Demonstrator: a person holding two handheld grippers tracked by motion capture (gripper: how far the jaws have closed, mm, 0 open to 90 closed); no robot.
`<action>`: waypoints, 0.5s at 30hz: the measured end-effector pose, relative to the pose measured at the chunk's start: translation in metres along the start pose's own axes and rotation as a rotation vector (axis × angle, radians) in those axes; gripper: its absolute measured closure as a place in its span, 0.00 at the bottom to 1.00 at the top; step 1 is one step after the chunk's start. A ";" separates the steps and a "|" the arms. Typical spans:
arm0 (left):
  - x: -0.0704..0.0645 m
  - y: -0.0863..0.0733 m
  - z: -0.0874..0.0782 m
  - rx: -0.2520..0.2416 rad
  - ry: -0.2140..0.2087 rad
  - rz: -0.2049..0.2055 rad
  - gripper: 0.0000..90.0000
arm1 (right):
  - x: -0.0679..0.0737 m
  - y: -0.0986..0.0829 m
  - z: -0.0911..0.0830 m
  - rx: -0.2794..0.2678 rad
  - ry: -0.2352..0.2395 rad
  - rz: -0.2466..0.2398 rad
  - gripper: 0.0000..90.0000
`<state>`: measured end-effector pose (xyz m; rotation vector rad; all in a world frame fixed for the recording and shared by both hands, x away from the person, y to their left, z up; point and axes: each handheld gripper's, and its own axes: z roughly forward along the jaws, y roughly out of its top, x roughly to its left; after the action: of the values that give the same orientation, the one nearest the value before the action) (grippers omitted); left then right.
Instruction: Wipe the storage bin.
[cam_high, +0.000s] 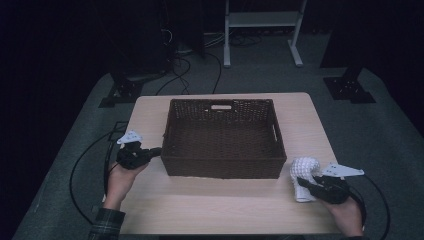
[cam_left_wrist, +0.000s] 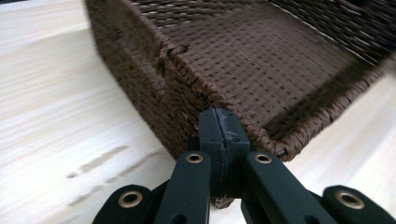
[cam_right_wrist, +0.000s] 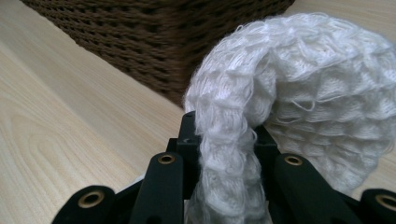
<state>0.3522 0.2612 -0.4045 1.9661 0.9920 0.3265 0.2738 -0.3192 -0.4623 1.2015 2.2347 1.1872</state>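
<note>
My left gripper (cam_high: 156, 151) has its jaws closed together, and their tips press on the rim at the near left corner of the basket (cam_high: 223, 172). My right gripper (cam_high: 303, 183) is clamped on a white knitted cloth (cam_high: 303, 172), with the fabric pinched between the jaws. The cloth is soft and loopy, and it bulges up in a round fold above the jaws, just beside the near right corner of the basket. The basket is brown, woven and rectangular, with low walls. In front of the basket, the table (cam_high: 210, 210) has a bare strip between my two hands.
</note>
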 end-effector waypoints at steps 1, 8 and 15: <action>-0.004 -0.001 0.000 0.000 -0.016 0.004 1.00 | 0.000 0.000 0.000 0.001 0.000 0.000 0.80; -0.036 -0.005 0.009 0.021 -0.075 0.066 0.97 | 0.001 0.000 0.001 0.003 0.002 -0.007 0.80; -0.047 -0.011 0.012 0.023 -0.095 0.093 0.80 | 0.001 -0.001 0.001 0.007 0.002 -0.006 0.80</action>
<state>0.3231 0.2220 -0.4130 2.0338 0.8487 0.2716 0.2733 -0.3188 -0.4635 1.1962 2.2443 1.1795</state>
